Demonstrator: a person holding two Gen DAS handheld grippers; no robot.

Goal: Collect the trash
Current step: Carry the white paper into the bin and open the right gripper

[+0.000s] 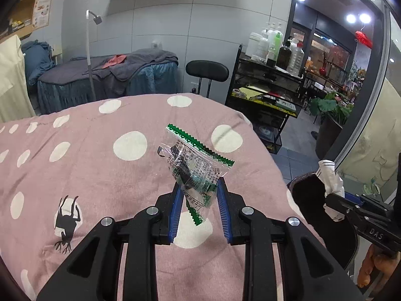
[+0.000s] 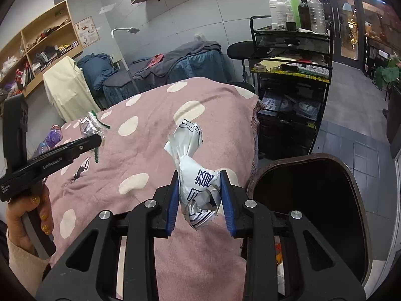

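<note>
My left gripper (image 1: 198,188) is shut on a clear plastic wrapper with green serrated edges (image 1: 194,165) and holds it above the pink dotted blanket (image 1: 100,175). My right gripper (image 2: 200,178) is shut on a crumpled white wrapper with blue print (image 2: 198,175), held over the bed's right side just left of the dark trash bin (image 2: 308,195). In the left wrist view the right gripper (image 1: 330,195) with the white wrapper (image 1: 330,178) sits at the bin (image 1: 313,200). In the right wrist view the left gripper (image 2: 99,140) holds the clear wrapper (image 2: 90,125).
A black trolley (image 2: 288,75) with bottles stands beyond the bed's far right corner, beside a black stool (image 1: 206,71). A second bed with grey covers (image 1: 112,72) and a lamp pole (image 1: 90,57) lie behind. A purple bottle (image 2: 51,138) lies on the blanket at left.
</note>
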